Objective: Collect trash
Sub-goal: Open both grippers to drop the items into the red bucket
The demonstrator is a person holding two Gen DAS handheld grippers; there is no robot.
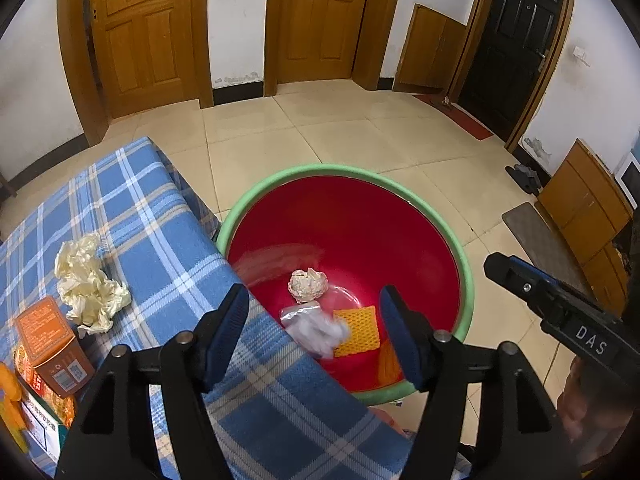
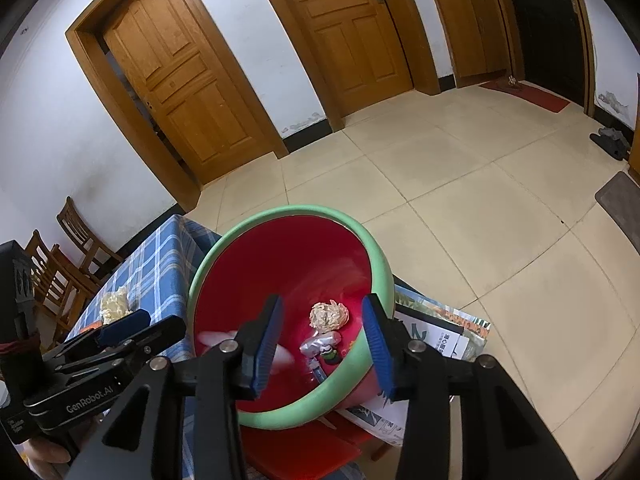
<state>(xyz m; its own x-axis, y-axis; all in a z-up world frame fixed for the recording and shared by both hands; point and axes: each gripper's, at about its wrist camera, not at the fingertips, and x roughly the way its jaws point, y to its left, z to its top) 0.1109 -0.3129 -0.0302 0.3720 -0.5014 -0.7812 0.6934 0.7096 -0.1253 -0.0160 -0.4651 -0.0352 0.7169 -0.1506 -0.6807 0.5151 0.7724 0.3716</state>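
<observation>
Over on the far left, an orange box [image 1: 52, 350] sits at the near corner of the blue plaid tablecloth [image 1: 160, 232], with a green-edged carton [image 1: 44, 428] just below it. Next along, a crumpled cream wrapper [image 1: 90, 282] lies on the cloth, not yet collected, well apart from both tools.

Now the left gripper [image 1: 316, 332]: jaws apart, nothing pinched, poised over the table edge and the basin's near side. Right between its fingers [image 1: 228, 332] a pale, blurred scrap [image 1: 320, 330] is caught in mid-air above the basin, touching neither pad as far as the picture tells.

And the basin [image 1: 466, 280] itself, red inside with a green rim, stands just beside the table, lower than the tabletop. Down in it: a balled-up beige paper [image 1: 307, 285], a silvery packet [image 1: 298, 314] and a yellow mesh pad [image 1: 357, 331], all at the bottom.

Swing to the right wrist view and the right gripper [image 2: 322, 348] also stands open above the basin, its blue pads [image 2: 378, 344] parted with nothing gripped. A whitish blur [image 2: 218, 338] streaks across the red wall to the left of it. Under the basin on the right, printed papers [image 2: 452, 332] lie on a red seat [image 2: 320, 448]. Further right, bare cream floor tiles [image 2: 460, 200]
</observation>
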